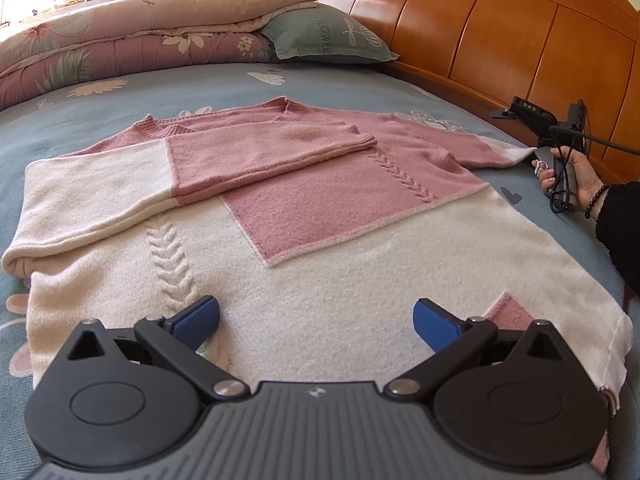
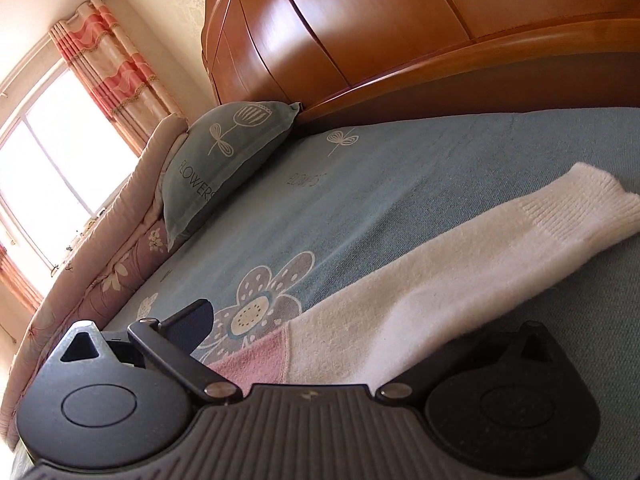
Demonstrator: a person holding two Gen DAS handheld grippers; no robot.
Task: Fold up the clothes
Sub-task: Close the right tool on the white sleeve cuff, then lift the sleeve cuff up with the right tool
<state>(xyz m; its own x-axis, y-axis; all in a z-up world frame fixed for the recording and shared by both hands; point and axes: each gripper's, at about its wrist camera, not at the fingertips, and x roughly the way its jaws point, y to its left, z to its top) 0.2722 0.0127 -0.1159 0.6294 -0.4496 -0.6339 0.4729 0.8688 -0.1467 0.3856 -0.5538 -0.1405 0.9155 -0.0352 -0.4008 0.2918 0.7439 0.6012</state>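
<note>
While the left gripper (image 1: 316,320) hangs jaws apart over the sweater (image 1: 320,280) at lower centre, the right gripper (image 2: 320,344) straddles the outstretched sleeve (image 2: 460,272), unclamped as far as shows; a shallow pinch could let that sleeve slip mid-fold.

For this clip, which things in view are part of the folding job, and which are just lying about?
Part of the job:
pink and white knitted sweater, one sleeve already folded across its chest
unfolded white sleeve
left tool, open
right tool, open around the sleeve

Lying about:
grey-green "FLOWERS" pillow
folded floral quilt
orange wooden headboard
</note>
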